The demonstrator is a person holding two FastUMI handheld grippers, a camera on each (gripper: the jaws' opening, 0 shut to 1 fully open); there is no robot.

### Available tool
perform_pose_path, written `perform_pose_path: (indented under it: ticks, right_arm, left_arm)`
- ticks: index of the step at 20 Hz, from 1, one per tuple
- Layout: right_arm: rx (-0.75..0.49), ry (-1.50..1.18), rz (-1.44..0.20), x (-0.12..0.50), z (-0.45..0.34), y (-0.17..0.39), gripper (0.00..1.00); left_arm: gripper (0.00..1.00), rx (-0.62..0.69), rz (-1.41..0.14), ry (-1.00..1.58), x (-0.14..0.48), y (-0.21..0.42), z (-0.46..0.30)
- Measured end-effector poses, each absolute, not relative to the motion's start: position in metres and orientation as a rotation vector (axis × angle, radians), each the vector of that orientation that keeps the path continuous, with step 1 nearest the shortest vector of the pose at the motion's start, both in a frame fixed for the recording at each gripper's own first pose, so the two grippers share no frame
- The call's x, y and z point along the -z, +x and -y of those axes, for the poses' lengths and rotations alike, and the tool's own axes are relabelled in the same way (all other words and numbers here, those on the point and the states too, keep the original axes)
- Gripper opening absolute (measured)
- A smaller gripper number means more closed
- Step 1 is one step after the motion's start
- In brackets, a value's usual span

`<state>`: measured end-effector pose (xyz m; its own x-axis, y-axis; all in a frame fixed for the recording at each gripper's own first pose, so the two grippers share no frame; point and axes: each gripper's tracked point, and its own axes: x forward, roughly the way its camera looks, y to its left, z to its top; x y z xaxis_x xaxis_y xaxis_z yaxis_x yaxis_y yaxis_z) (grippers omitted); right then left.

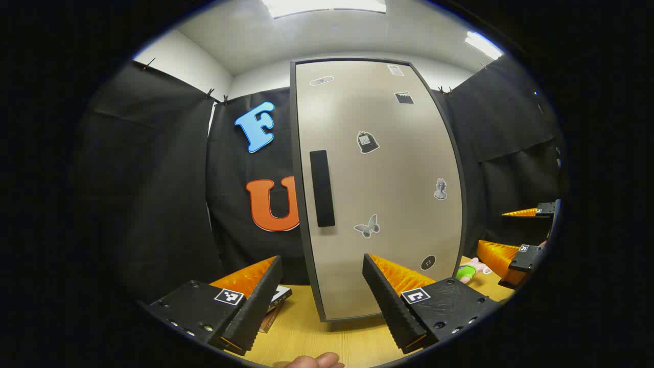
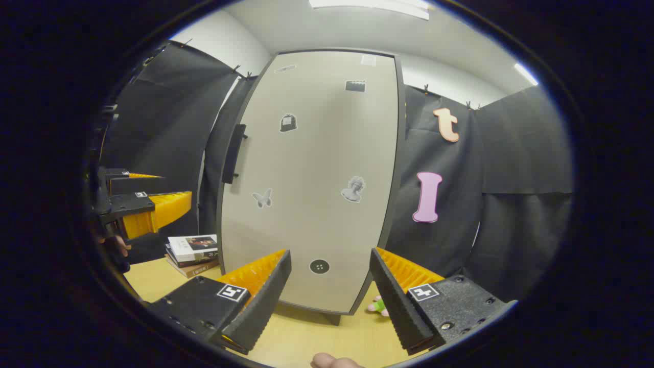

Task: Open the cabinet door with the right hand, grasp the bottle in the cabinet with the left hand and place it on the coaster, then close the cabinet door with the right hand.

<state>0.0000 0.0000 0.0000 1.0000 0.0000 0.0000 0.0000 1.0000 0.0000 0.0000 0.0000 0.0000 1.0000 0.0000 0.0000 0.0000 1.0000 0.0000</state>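
We are facing the shut cabinet door (image 2: 311, 179), a stiff panel, judging its raised side handle (image 2: 233, 153) the sure grip, both grippers' fingers (image 2: 265, 296) spread, holding nothing.

A small stack of books (image 2: 193, 253) is sitting on the wooden table (image 2: 301, 337) off to the left, and a little pink-and-green plush toy (image 1: 472, 270) is lying over on the right. Black cloth (image 2: 511, 214) is hanging all around the back.
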Motion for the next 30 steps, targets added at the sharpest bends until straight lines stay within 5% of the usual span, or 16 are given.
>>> perform_pose_path:
  ticks: [17,30]
  right_arm:
    - [0.015,0.037,-0.044,0.019,-0.007,0.011,1.00]
    - [-0.164,0.149,0.083,-0.081,-0.091,0.058,0.98]
  left_arm:
    - [0.96,0.044,-0.001,-0.031,0.001,0.003,0.012]
    - [0.96,0.038,-0.006,-0.061,0.026,-0.009,-0.008]
